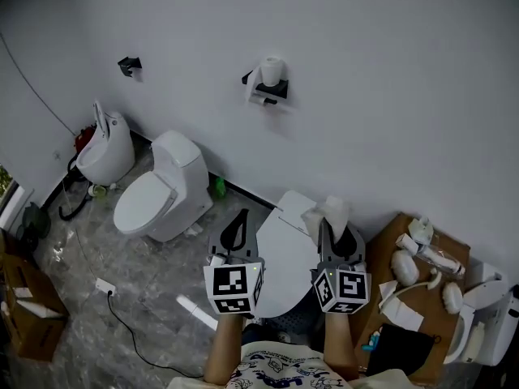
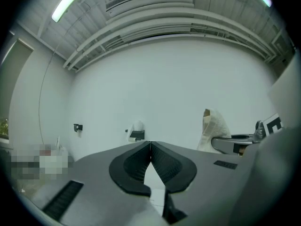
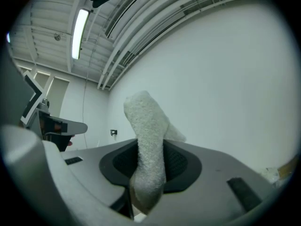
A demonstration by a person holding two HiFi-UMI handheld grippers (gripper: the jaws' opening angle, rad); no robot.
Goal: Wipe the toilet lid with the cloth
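Observation:
A white toilet with its lid [image 1: 280, 266] down stands right below me in the head view. My right gripper [image 1: 334, 232] is shut on a white cloth [image 1: 328, 215], held above the lid's far right part; the cloth [image 3: 148, 149] stands up between its jaws in the right gripper view. My left gripper [image 1: 236, 232] is shut with nothing in it, held above the lid's left edge. In the left gripper view its jaws meet at the tips [image 2: 150, 147], and the cloth [image 2: 214, 128] shows to the right.
A second white toilet [image 1: 158, 193] and a urinal [image 1: 105, 148] stand at the left by the wall. A paper roll holder [image 1: 269, 79] hangs on the wall. A cardboard sheet with white parts [image 1: 422, 274] lies at the right. A cable [image 1: 122, 322] crosses the floor.

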